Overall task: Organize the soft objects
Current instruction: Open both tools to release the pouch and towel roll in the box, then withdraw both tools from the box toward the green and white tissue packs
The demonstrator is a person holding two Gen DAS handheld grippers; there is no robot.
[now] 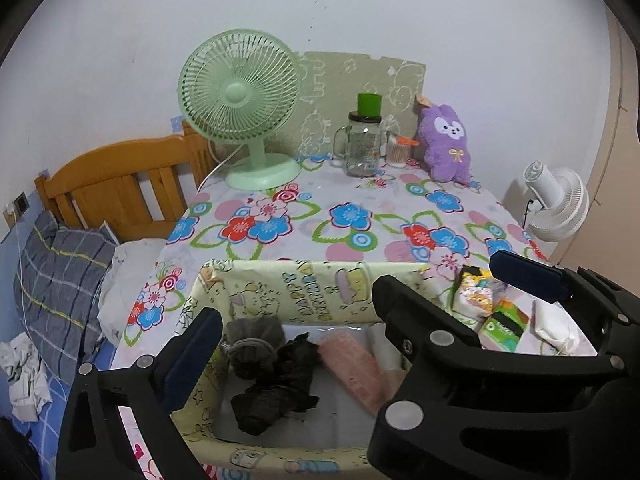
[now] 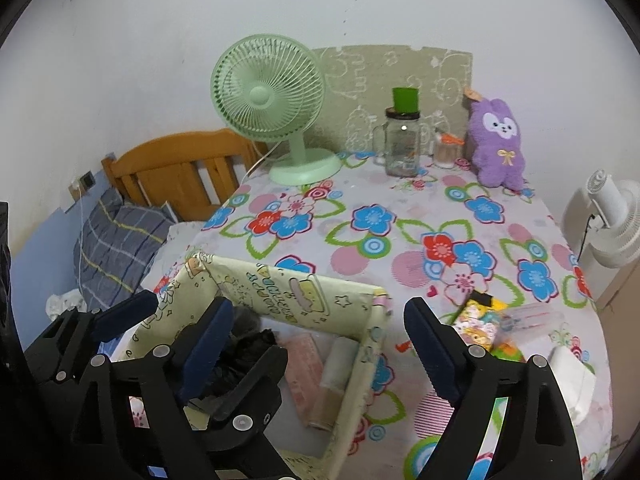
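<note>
Both tools hang over the patterned box with nothing between their pads: the left hand-held gripper [image 1: 298, 320] stands with its jaws wide apart above the box's interior, and the right hand-held gripper [image 2: 320, 344] is likewise spread, its left finger over the box and its right finger out over the bare desk [image 2: 360, 208]. Inside the box [image 1: 256, 276] lie the soft things already put away: a grey bundle [image 1: 252, 338] against the back wall, a crumpled black cloth [image 1: 276, 388] in front of it, and a pink roll [image 1: 352, 368] with a pale roll [image 2: 336, 364] beside it toward the right wall. The likeliest trouble, as I judge it, is the two tools themselves: they sit close together, and a swing of either one could knock the other or catch the box's thin wall and skew or tip it. The black cloth is loose and could snag on a pad and be dragged back out. To the right of the box a heap of packets [image 1: 476, 296] and a white pouch [image 1: 554, 326] lie near the desk's edge, so a careless reach might push them off. Farther back, the glass jar [image 1: 362, 146], green fan [image 1: 240, 92] and purple plush [image 1: 446, 142] stand well apart and seem safe.
</note>
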